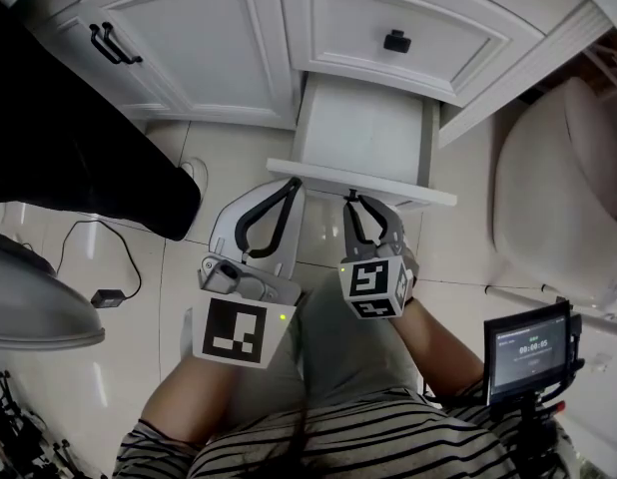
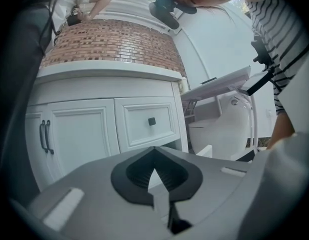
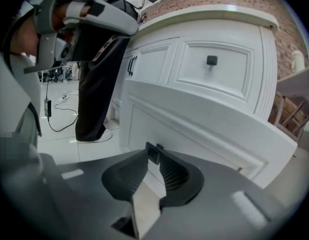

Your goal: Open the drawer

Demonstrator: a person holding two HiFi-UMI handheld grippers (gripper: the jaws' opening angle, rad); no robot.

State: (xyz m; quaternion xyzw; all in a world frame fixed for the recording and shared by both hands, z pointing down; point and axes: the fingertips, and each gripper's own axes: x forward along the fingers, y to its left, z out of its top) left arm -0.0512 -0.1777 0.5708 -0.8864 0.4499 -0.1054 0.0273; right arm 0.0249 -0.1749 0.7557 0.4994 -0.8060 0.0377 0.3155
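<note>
White painted wood makes up the panelled drawer (image 1: 360,182), which sits low in the curved white vanity cabinet (image 1: 189,48) and already stands pulled well out over the pale tiled floor (image 1: 139,247), below a second, closed upper drawer (image 1: 408,18).

The only sensible place to take it is the small black square knob (image 3: 153,152) at the middle of its front panel. The right gripper (image 3: 155,159) has its fingers (image 3: 175,175) drawn in around that knob, which sits pinched right at their tips. The left gripper (image 1: 291,190) hangs just beside the drawer front with its fingers (image 2: 139,174) closed tip to tip on nothing.

The drawer looks stiff and boxy. It is probably moderate in weight and rides on runners, so it should answer to a straight, level pull along its own line. The knob is small, hard and likely smooth, and a tip-only grip could slip off if the pull angles upward or sideways. Near full extension the front may sag or hit its stop, so the last stretch wants easing. The white toilet (image 1: 558,188) stands near on the right, leaving limited room that side.
</note>
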